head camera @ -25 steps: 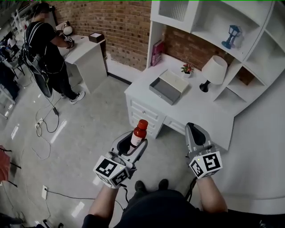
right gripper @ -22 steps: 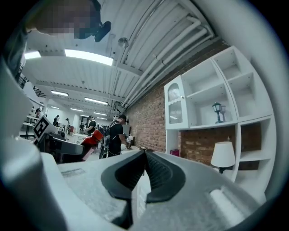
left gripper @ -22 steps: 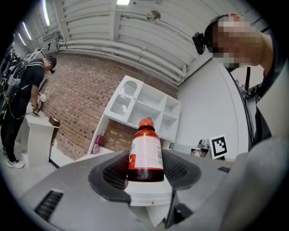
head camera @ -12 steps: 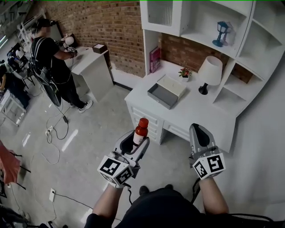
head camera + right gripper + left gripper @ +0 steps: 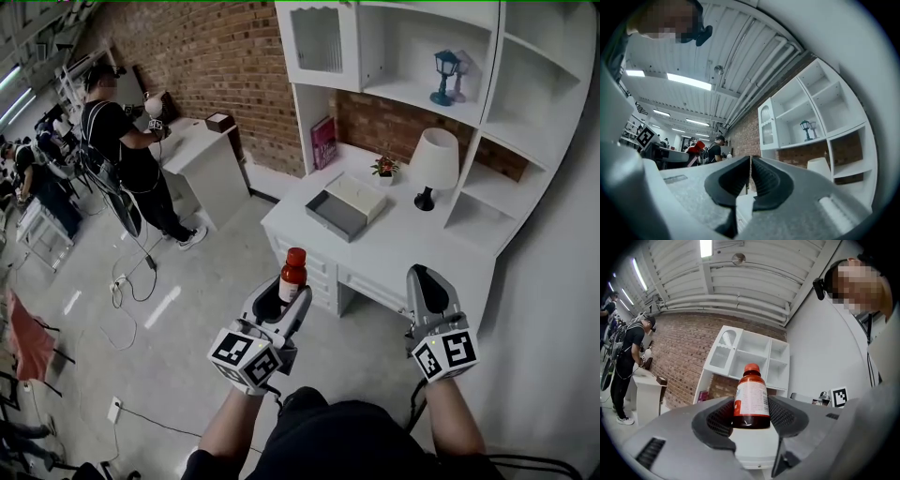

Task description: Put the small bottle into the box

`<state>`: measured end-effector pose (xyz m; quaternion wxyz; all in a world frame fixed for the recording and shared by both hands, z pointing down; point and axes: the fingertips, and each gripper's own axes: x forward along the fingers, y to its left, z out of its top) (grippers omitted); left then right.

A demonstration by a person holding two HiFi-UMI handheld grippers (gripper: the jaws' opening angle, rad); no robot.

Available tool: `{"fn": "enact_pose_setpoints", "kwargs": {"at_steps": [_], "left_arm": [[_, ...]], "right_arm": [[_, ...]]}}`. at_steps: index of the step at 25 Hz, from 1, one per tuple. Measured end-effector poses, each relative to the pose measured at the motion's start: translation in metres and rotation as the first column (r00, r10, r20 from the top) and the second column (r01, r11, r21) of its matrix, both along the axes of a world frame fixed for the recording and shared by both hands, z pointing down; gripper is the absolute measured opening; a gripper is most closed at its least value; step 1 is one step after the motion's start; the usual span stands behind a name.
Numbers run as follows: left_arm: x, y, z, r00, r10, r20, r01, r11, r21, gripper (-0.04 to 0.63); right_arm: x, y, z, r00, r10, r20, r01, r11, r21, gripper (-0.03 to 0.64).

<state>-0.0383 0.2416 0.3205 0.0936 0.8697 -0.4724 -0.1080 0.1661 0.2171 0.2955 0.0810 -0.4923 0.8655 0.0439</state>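
My left gripper (image 5: 281, 302) is shut on a small bottle (image 5: 292, 276) of dark red liquid with a red cap and white label, held upright above the floor in front of the white desk (image 5: 412, 246). In the left gripper view the small bottle (image 5: 751, 397) stands clamped between the two dark pads. An open grey box (image 5: 337, 214) with its white lid beside it lies on the desk, ahead of the bottle. My right gripper (image 5: 424, 284) is shut with nothing in it, near the desk's front edge; its gripper view shows the right gripper (image 5: 751, 174) with jaws pressed together.
On the desk stand a white lamp (image 5: 434, 164), a small potted plant (image 5: 382, 168) and a pink book (image 5: 323, 142), under white shelves (image 5: 450, 56) with a blue lantern (image 5: 444, 76). A person (image 5: 131, 155) stands at another white table (image 5: 202, 141) at left. Cables (image 5: 131, 281) lie on the floor.
The view has drawn nearer to the desk and tilted up; the desk and shelves sit closer and more central. Both grippers keep their hold and pose, with the bottle still upright.
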Motion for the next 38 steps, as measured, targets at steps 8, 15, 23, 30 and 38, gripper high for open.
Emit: {"fn": "enact_pose_setpoints", "kwargs": {"at_steps": [8,15,23,30,38], "left_arm": [[0.008,-0.016,0.018,1.000,-0.016,0.003,0.016,0.999,-0.038,0.218],[-0.004,-0.066,0.037,1.000,0.004,-0.017,-0.005,0.998,-0.060,0.218],[-0.054,-0.148,0.063,0.999,0.015,-0.032,-0.018,0.996,-0.091,0.218],[-0.101,-0.209,0.096,1.000,0.009,-0.020,-0.011,0.993,-0.116,0.218],[-0.119,-0.250,0.115,0.999,-0.001,-0.032,-0.005,0.985,-0.171,0.218]], "right_arm": [[0.014,-0.017,0.026,1.000,-0.004,0.008,0.005,0.998,-0.057,0.009],[0.010,-0.055,0.042,0.999,0.034,-0.014,-0.036,0.996,-0.088,0.009],[-0.032,-0.129,0.054,0.997,0.058,-0.057,-0.065,0.991,-0.118,0.008],[-0.076,-0.188,0.066,0.992,0.064,-0.113,-0.080,0.985,-0.150,0.006],[-0.100,-0.228,0.078,0.991,0.039,-0.129,-0.064,0.979,-0.194,0.005]]}}
